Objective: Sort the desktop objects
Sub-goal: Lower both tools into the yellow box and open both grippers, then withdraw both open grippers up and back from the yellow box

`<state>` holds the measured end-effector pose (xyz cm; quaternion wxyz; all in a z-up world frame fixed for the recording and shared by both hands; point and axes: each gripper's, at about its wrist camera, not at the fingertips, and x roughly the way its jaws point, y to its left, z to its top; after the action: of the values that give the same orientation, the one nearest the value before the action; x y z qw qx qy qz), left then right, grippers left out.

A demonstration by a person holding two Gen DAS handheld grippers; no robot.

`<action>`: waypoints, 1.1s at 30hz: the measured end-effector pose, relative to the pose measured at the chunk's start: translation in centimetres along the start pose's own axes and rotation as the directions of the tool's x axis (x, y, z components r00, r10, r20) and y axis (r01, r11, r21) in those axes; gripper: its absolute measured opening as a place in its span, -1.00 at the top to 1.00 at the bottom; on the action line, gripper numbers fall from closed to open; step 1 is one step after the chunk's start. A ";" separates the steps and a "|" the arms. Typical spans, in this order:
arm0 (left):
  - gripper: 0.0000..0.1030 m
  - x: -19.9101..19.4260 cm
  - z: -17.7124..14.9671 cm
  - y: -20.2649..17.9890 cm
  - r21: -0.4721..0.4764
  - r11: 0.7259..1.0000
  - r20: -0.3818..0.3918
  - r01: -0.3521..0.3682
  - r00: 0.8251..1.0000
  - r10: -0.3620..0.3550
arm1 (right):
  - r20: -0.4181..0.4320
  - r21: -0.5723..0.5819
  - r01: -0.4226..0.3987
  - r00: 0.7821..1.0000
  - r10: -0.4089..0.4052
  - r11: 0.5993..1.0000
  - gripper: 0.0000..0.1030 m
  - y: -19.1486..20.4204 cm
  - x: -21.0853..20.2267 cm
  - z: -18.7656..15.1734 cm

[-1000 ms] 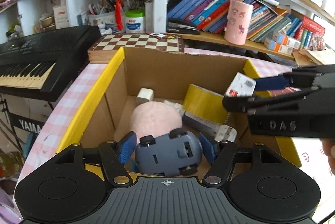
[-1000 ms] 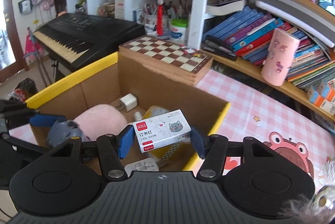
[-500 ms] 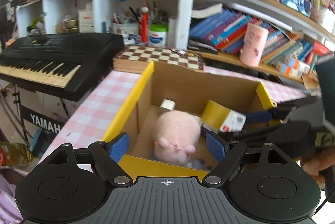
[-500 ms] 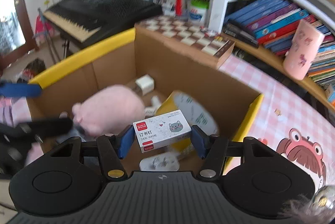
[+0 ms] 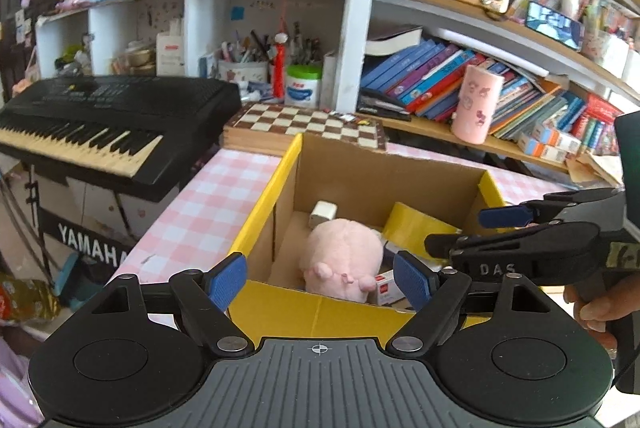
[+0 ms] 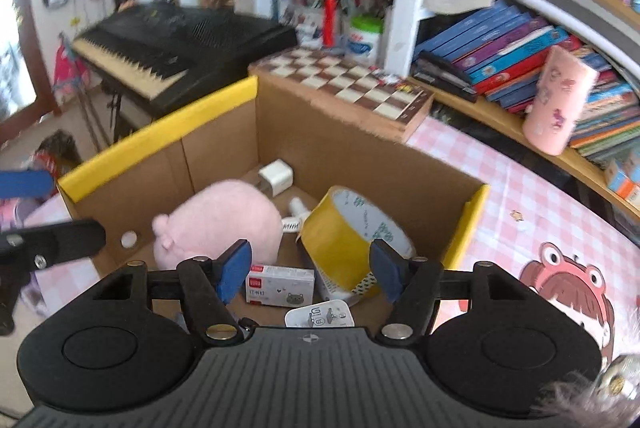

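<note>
Pink-checked tablecloth (image 5: pixel 208 212), YAMAHA keyboard (image 5: pixel 100 120), DAS hand-held gripper (image 5: pixel 460 232)

We hold our left gripper (image 5: pixel 320 278) low in the frame, jaws spread wide and empty. Our right gripper (image 6: pixel 310 270) sits bottom centre, likewise parted, gripping nothing.

- Left wrist view: taken from above the near yellow edge of the cardboard box (image 5: pixel 276 188), faced toward the bookshelf (image 5: pixel 460 28).
- Right wrist view: set close over the box's right part, faced leftward toward the keyboard (image 6: pixel 180 44).
- Shared: box interior, chessboard (image 5: pixel 304 124), shelves.
</note>
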<state>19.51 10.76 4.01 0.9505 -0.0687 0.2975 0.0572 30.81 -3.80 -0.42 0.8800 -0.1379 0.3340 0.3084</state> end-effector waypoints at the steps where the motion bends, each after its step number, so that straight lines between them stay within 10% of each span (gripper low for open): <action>1: -0.61 -0.2 0.0 -0.1 0.013 1.000 0.006 0.009 1.000 -0.009 | 0.014 0.018 0.012 1.000 -0.012 1.000 -0.24 0.0 -0.6 -0.2; 22: -0.61 -7.5 -6.7 0.3 0.107 0.971 -0.048 0.214 0.976 -0.210 | 0.018 0.316 0.323 0.938 -0.345 0.892 -0.25 4.9 -13.7 -10.7; 33: -0.61 -10.6 -11.5 -0.1 0.156 0.952 -0.144 0.262 0.960 -0.241 | -0.142 0.398 0.363 0.932 -0.334 0.843 -0.27 9.5 -17.4 -19.1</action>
<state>4.53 8.01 0.76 0.9321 -0.0262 0.3485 -0.0950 5.00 -12.88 -3.16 0.9183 -0.0154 0.3910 0.0599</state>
